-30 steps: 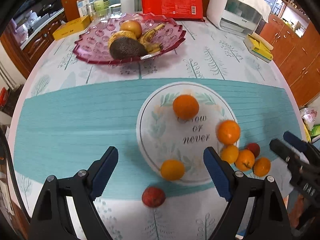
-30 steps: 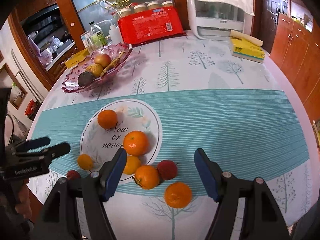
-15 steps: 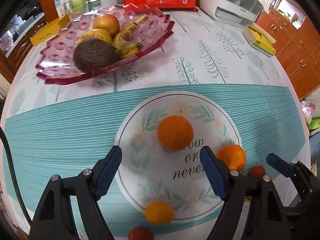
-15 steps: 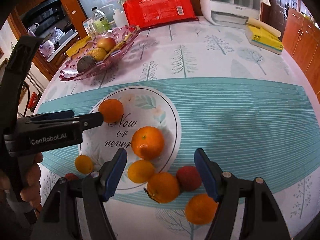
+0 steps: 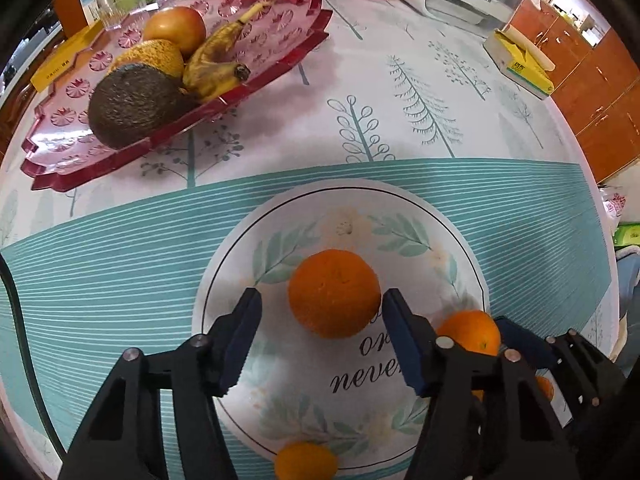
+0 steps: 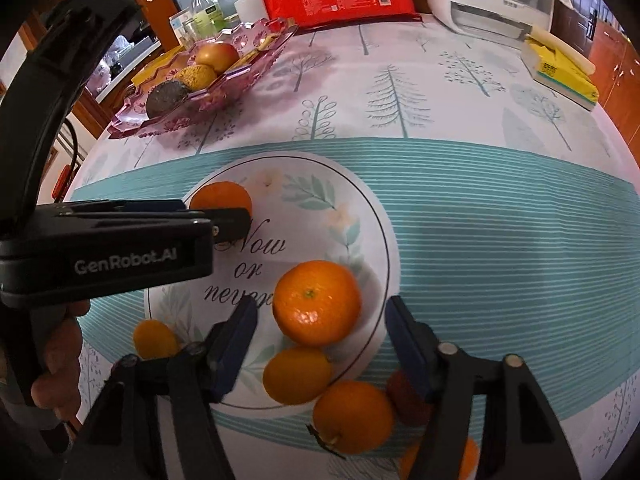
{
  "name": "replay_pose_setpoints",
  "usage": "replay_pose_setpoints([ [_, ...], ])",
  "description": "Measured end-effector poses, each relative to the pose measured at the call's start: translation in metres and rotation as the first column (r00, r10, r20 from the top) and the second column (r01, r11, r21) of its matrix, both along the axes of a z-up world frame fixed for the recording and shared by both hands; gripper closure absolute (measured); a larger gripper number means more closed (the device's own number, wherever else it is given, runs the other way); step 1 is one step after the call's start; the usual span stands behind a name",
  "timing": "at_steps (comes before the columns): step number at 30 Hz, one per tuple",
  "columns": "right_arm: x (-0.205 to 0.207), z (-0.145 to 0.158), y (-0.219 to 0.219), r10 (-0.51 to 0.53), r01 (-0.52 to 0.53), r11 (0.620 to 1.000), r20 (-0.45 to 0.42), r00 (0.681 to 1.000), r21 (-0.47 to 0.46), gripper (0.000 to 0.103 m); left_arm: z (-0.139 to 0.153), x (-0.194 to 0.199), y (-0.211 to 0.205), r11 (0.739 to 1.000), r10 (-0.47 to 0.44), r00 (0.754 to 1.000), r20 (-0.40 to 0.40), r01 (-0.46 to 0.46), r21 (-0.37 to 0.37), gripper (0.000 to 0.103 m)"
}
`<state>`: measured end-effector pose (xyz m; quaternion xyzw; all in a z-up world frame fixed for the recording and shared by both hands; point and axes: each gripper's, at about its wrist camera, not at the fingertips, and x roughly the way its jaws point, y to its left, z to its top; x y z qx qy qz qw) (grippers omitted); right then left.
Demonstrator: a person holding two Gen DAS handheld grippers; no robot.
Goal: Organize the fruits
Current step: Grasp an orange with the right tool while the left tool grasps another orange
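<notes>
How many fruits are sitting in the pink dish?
4: an apple at the back, a banana on the right, a yellow fruit in the middle, a dark avocado in front. More may hide behind them.

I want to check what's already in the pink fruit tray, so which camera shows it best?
The left wrist view shows the pink fruit tray best: close and large, with its avocado, banana and apple clearly separate. The right wrist view shows the same tray smaller and more edge-on, its fruit partly overlapping.

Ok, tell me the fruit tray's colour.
Translucent pink tray with a dark red rim; clearest in the left wrist view.
</notes>
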<state>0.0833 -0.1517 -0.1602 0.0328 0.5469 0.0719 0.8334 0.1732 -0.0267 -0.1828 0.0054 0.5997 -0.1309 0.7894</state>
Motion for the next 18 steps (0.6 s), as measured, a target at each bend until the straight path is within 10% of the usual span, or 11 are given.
replay_pose_setpoints([
  [18, 0.003, -0.004, 0.000, -0.019, 0.019, 1.000, -0.019, 1.000, 0.021, 0.059, -0.004, 0.000, -0.007, 0.999, -0.039, 0.999, 0.004, 0.040, -0.031, 0.060],
])
